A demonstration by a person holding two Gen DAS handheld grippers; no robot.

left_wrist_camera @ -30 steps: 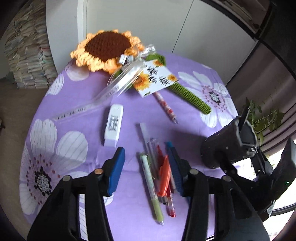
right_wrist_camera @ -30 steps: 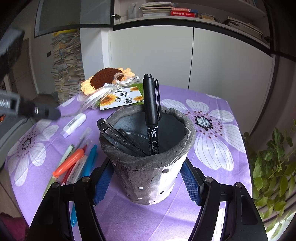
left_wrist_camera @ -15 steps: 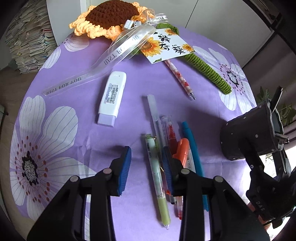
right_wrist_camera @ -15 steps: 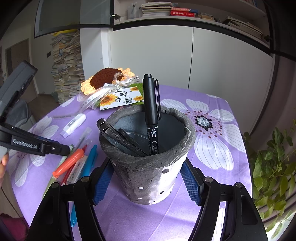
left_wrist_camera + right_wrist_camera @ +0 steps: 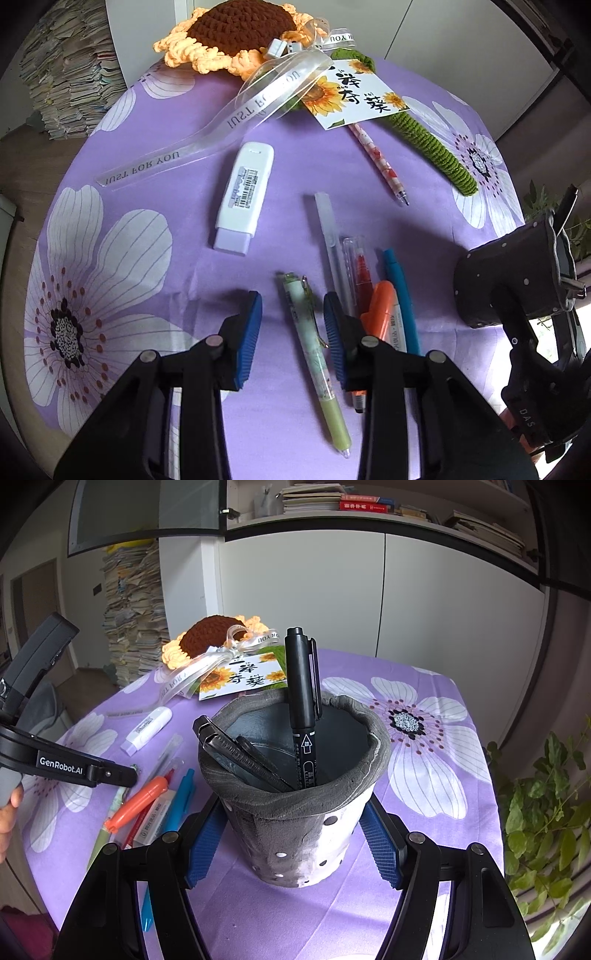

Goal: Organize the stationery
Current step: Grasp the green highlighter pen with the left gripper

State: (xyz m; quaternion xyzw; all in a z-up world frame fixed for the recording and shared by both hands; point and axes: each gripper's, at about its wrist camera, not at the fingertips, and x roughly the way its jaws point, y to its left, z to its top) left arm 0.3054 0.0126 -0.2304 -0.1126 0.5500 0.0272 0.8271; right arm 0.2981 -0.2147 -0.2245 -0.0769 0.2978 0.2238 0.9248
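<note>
We find the green pen (image 5: 314,354) lying flat on the purple flowered cloth of the worktop (image 5: 155,177), its pale barrel running straight between the two blue pads of the left hand-held gripper (image 5: 291,328). The pads stand on either side of the barrel with a gap left on each side — the jaws have just been closing in, yet they are not pressing on the pen. The pen's green tip end pokes out below the pads, toward the camera.

Just right of that pen lies a cluster of others: a clear pen (image 5: 330,240), a red pen (image 5: 362,269), an orange highlighter (image 5: 380,306) and a blue pen (image 5: 402,295), packed side by side and touching the gripper's right pad. Further up sits a white correction tape (image 5: 245,194), and beyond it a patterned pen (image 5: 380,162) partly under a sunflower card (image 5: 354,98), next to a crocheted sunflower (image 5: 236,33) with a clear ribbon (image 5: 207,129).

Well to the right stands the grey pen pot (image 5: 295,801), upright — the right hand-held gripper (image 5: 291,845) clamps it at both sides, pads pressed against its wall. Inside it a black marker (image 5: 303,698) stands nearly upright and two dark pens (image 5: 236,753) lean toward the left rim.
</note>
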